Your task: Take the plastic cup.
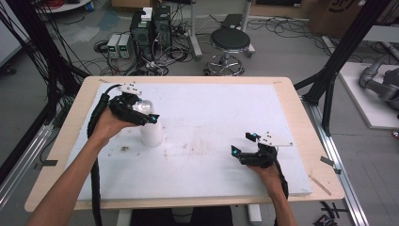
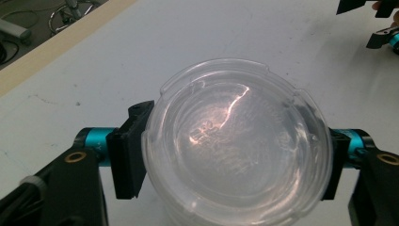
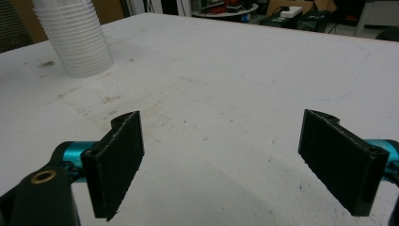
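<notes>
- Nearest the lens in the left gripper view is a clear plastic cup, seen mouth-on, with the black jaws pressed against its rim from either side; the left gripper is clamped on it.
- In the high view the left gripper holds this cup directly above the stack of white cups, which stands just below the jaws. I cannot tell whether the held cup is touching the top of the stack or already free of it.
- The stack's long axis runs upright from the white table top; the held cup is tipped so its mouth faces back toward the gripper's camera, its axis lying along the jaws rather than in line with the stack.
- The right gripper rests low on the table, well apart from the stack, its jaws spread wide with nothing between them. From it, the stack lies ahead and to its left.
- The left hand is clearly the nearer one, so any lift or setting-down of the cup likely falls to it, along the stack's upright axis.
</notes>
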Demonstrator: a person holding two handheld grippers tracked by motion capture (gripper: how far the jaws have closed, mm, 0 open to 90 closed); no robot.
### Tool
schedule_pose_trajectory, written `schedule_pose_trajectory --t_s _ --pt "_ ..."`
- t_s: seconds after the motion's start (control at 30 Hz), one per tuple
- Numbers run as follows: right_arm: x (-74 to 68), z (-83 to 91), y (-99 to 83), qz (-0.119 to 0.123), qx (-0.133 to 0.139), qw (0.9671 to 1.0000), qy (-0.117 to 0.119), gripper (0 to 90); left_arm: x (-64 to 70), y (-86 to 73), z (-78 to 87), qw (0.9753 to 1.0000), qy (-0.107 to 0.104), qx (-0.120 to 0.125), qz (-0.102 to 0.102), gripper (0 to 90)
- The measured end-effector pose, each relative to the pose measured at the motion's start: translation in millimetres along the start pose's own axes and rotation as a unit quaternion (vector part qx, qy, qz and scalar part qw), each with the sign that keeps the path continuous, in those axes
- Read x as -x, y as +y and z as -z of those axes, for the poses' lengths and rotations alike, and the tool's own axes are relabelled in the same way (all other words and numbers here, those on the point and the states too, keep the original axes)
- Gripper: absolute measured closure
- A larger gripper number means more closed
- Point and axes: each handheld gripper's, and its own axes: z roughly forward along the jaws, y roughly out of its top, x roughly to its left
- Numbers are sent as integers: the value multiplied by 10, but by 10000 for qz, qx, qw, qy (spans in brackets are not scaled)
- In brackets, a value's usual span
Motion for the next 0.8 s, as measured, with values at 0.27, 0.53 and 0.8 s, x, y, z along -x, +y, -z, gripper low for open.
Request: schedule_pose_trajectory --t_s 0.27,0.53,0.8 --pt "-2 0 1 -3 -3 10000 -7 146 6 3 11 10000 -13 11 8 345" --pt "-1 -1 1 -12 -11 10000 0 146 11 4 18 10000 3 0 29 364" --pt "-1 -1 1 -14 -15 10000 1 146 24 75 42 10000 5 -15 29 365"
